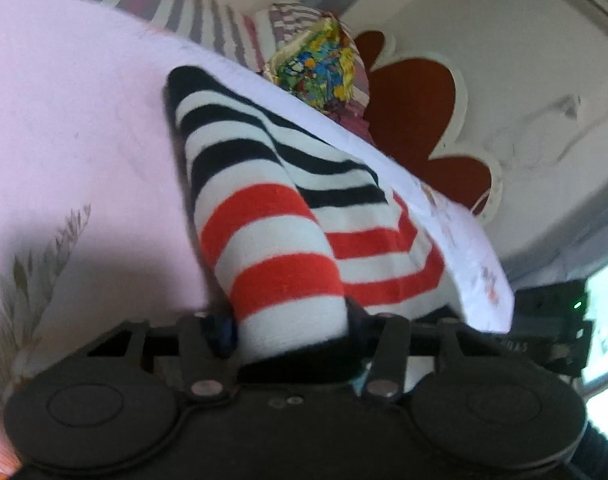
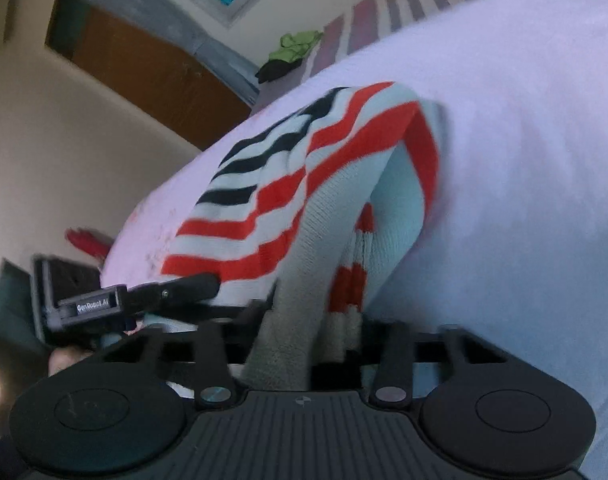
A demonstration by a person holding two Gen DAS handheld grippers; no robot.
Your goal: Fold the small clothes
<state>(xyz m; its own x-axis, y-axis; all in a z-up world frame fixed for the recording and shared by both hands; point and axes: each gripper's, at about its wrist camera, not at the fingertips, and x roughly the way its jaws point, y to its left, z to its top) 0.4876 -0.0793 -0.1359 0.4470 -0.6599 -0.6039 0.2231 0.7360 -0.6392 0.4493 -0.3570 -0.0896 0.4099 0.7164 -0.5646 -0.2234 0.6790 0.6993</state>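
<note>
Left gripper (image 1: 290, 330) sits bottom centre of the left wrist view, jaws pinched on a bunched end of the striped top (image 1: 276, 216); a white band of the knit fills the gap between the fingers (image 1: 224, 332). No earlier picture here, so only the grip as it stands. From there the top runs up the frame to a navy-and-white end near upper centre, with red-and-white bands lower down, and its right half lies flat near the sheet's edge. It rests on a pale pink sheet (image 1: 64, 120) with a leaf print at lower left. Beyond the sheet's edge, top centre, a multicoloured bundle (image 1: 319, 68) sits on striped bedding (image 1: 208, 20). Right of it is a cream floor with a red flower shape (image 1: 419, 120). Right gripper (image 2: 302, 340) is bottom centre of its own view, also clamped on the top (image 2: 304, 184): a grey-white fold and a red-and-white fold both pass between the jaws. The fabric rises from the grip into a hump at mid-frame, red stripes on the crest and navy ones at centre left. The left gripper's body (image 2: 104, 304) shows at lower left, its tip at the top's near edge. A green cloth (image 2: 298, 42) lies top centre, and a brown door (image 2: 144, 80) is at upper left. Both views are motion-blurred.
</note>
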